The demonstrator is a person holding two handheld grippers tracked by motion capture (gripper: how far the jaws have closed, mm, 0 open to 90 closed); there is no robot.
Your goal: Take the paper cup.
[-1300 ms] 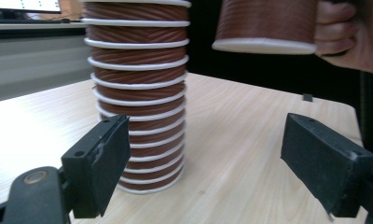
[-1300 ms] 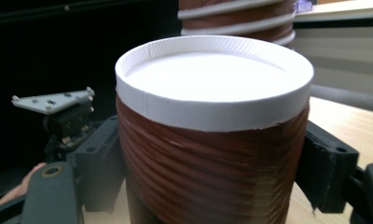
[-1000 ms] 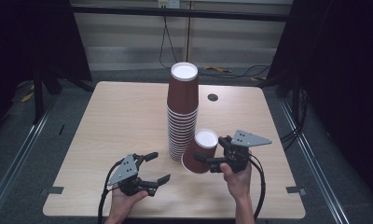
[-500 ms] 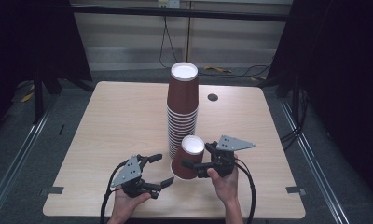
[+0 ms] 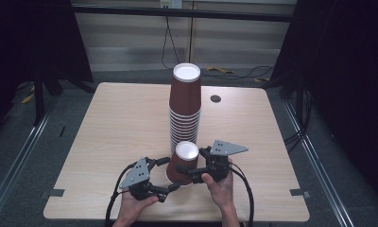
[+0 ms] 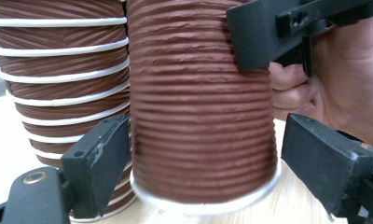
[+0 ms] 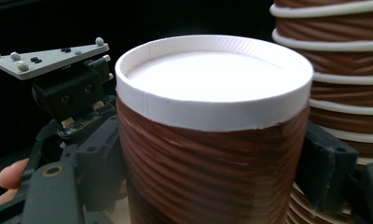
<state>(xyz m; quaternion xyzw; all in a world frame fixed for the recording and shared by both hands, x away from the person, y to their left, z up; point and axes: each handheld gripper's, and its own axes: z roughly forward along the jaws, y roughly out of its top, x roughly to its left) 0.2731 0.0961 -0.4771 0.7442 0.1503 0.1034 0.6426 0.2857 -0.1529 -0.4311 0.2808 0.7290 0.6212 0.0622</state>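
1. A light wooden table (image 5: 107,142) stands on a grey floor (image 5: 31,156). Dark curtains (image 5: 31,38) hang at both sides, with a pale wall (image 5: 130,42) at the back.
2. Black cables (image 5: 225,73) lie on the floor behind the table.
3. A small dark round hole (image 5: 215,99) sits in the table top near the far edge.
4. The left half of the table is bare, and so is the far right part. The near edge is just below the person's two hands.
5. A tall stack of brown ribbed paper cups with white rims (image 5: 185,104) stands upside down in the middle of the table.
6. One brown ribbed paper cup (image 5: 182,165) stands upside down just in front of the stack, close to it. Its white bottom faces up and its rim is down on the wood. I cannot see inside it.
7. The right gripper (image 5: 189,161) is clenched on this cup. Its black jaws press the cup's sides high up, near the white bottom.
8. The left gripper (image 5: 168,174) is released. Its jaws stand on both sides of the cup low down, and a gap shows beside one jaw.
9. The right hand (image 5: 220,187) and the left hand (image 5: 135,203) come in from the near edge.
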